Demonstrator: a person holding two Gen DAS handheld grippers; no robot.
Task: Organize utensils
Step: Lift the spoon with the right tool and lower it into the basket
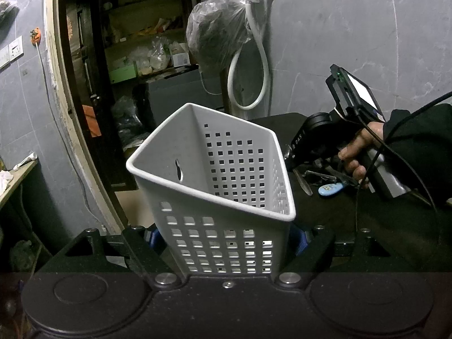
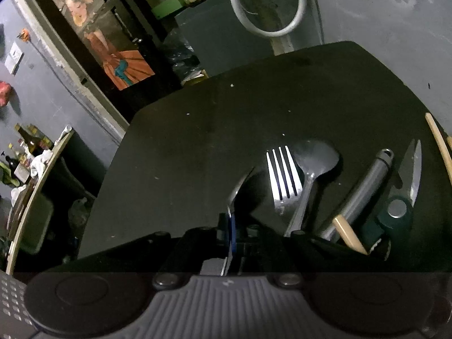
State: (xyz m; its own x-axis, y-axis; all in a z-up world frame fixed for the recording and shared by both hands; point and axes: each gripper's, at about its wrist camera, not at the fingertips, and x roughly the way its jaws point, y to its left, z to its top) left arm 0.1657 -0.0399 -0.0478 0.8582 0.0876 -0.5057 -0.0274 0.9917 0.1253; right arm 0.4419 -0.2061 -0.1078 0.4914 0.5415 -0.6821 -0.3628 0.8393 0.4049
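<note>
Nearest, left side: the left gripper (image 1: 226, 243) holds a white perforated utensil basket (image 1: 214, 186) clamped by its lower walls between the fingers (image 1: 302, 240), which stand partly apart, set to the basket's width. The basket is tilted, mouth up and toward the camera. Nothing visible inside it. Judgement: no utensil sorted yet, as far as these views show.

Right side: the right gripper (image 2: 232, 234) has its fingers fully together, pinched on the handle of a spoon (image 2: 238, 189). The spoon's bowl lies close over the dark counter (image 2: 197, 141); I cannot tell whether it rests on the counter or is just clear of it.

Just beyond, on the counter, loose: a fork (image 2: 282, 175) lying over a larger spoon (image 2: 313, 161), then a grey cylindrical handle (image 2: 364, 189), a wooden stick (image 2: 349, 234) and scissors (image 2: 406, 186) with a dark green handle. Another wooden piece (image 2: 440, 144) sits at the far right edge.

From the left view, the person's hand (image 1: 356, 155) works the right gripper over this pile, just right of the basket; a small light-blue item (image 1: 330, 189) lies there too.

Remaining, by judgement: nearly everything. The spoon goes in first, the rest one by one.
</note>
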